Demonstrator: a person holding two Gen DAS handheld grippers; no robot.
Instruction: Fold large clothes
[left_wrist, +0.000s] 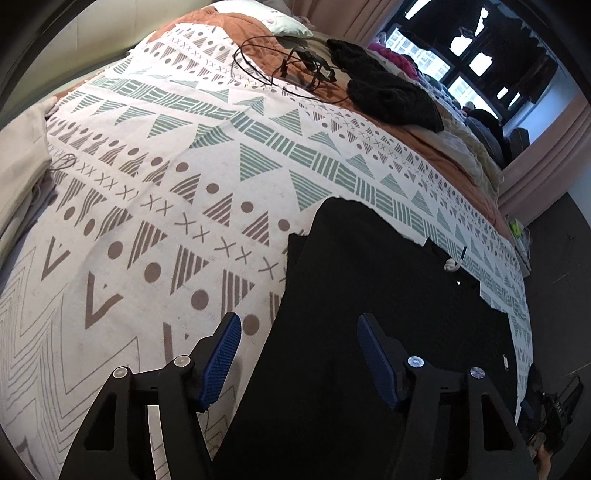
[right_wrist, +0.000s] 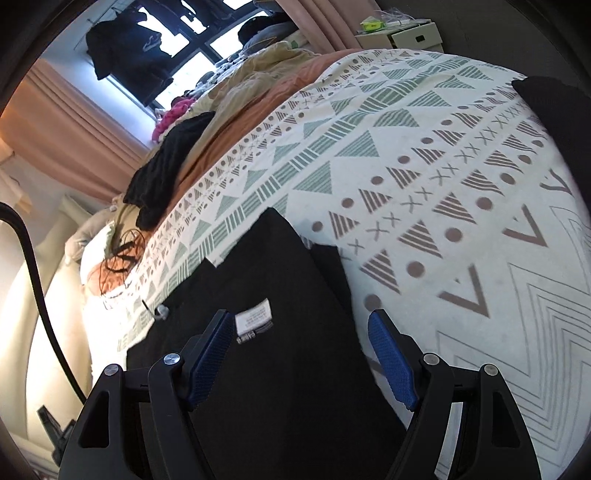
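Observation:
A large black garment (left_wrist: 369, 302) lies flat on the patterned bedspread (left_wrist: 177, 177), near the bed's front edge. My left gripper (left_wrist: 299, 332) hovers over the garment's left edge, jaws open, blue pads (left_wrist: 221, 354) apart with nothing pinched. In the right wrist view the same black garment (right_wrist: 280, 302) shows a white care label (right_wrist: 255, 317). My right gripper (right_wrist: 301, 334) hangs over that part, open, with the cloth lying loose beneath its pads (right_wrist: 391, 365). A small white toggle on a cord (right_wrist: 160, 312) sticks out at the garment's side.
A black knitted item (left_wrist: 388, 88) and a tangle of black cable (left_wrist: 291, 70) lie further back on an orange blanket (left_wrist: 240, 26). Beige clothes (right_wrist: 258, 70) pile near the window. A pillow (left_wrist: 284, 22) sits at the bed's head. A white box (right_wrist: 410, 35) stands beyond the bed.

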